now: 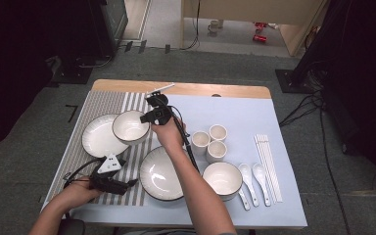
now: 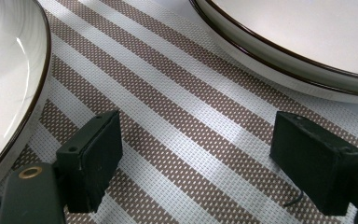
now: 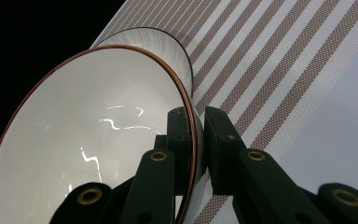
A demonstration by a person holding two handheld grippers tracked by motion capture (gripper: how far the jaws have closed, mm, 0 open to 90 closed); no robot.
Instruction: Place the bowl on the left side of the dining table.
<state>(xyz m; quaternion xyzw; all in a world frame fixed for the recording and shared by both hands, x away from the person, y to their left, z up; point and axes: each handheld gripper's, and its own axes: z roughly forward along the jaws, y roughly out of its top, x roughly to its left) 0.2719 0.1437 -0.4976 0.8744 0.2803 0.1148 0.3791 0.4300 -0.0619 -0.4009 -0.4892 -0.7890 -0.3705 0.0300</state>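
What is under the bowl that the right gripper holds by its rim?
Under the bowl lies part of the white plate on the striped mat. The right gripper pinches the bowl's rim. Whether the bowl's base touches the plate is hidden by the bowl itself.

Cut off by the left gripper view's edges: a plate (image 2: 9,79) at left, another plate (image 2: 303,42) at upper right. Bowl (image 3: 88,140) clipped at bottom in the right gripper view, part of its rim hidden between jaws. Spoon handles (image 1: 245,199) partly hidden behind the near bowl (image 1: 223,179).
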